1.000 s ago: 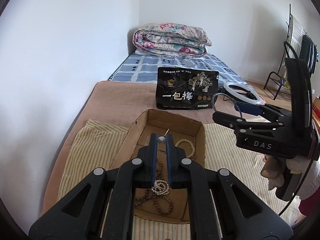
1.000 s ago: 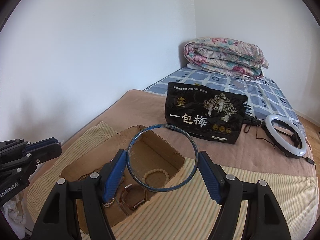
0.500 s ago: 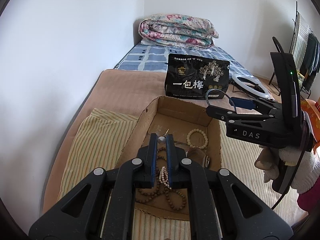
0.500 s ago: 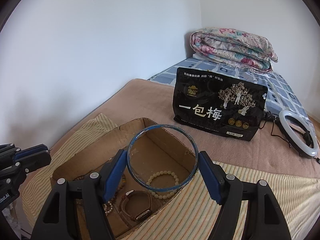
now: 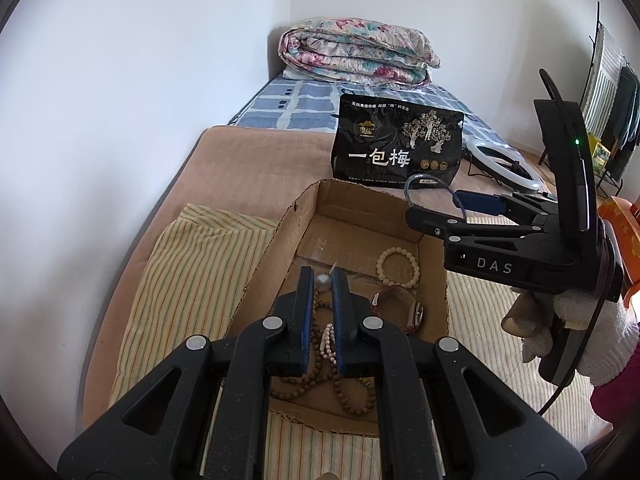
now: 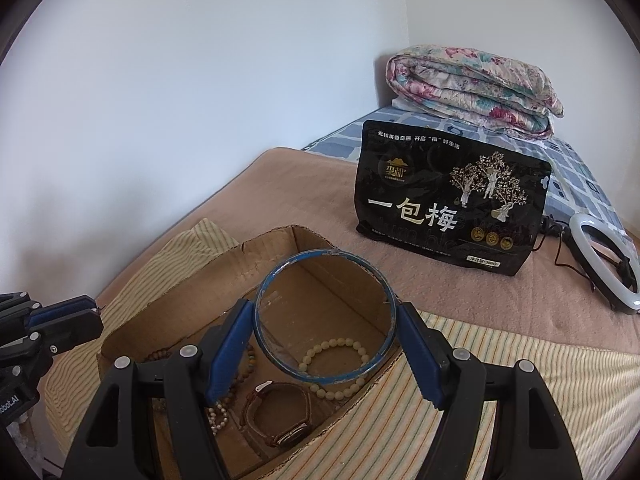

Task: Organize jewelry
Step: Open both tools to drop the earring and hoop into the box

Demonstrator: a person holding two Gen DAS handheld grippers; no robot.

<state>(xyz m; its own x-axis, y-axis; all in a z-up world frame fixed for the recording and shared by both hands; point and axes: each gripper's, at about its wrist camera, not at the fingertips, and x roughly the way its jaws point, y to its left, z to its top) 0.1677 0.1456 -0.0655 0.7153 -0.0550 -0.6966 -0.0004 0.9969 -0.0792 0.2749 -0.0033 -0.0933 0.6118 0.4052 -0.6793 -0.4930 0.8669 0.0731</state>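
Scuffed blue round bangle [image 6: 325, 317] sits clamped in the right gripper [image 6: 325, 320] above the brown cardboard box [image 6: 192, 312]. Left gripper [image 5: 322, 280] pinches a pearl-headed pin [image 5: 323, 280].

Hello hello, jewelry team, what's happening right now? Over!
Left gripper shut on pearl pin above cardboard box. Right gripper shut on blue bangle over box. Cream bracelet, watch inside. Nothing blocking.

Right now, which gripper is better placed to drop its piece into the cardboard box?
Left. The left gripper holds a silver pearl pin over the open cardboard box; the right gripper holds its blue bangle over the box's edge.
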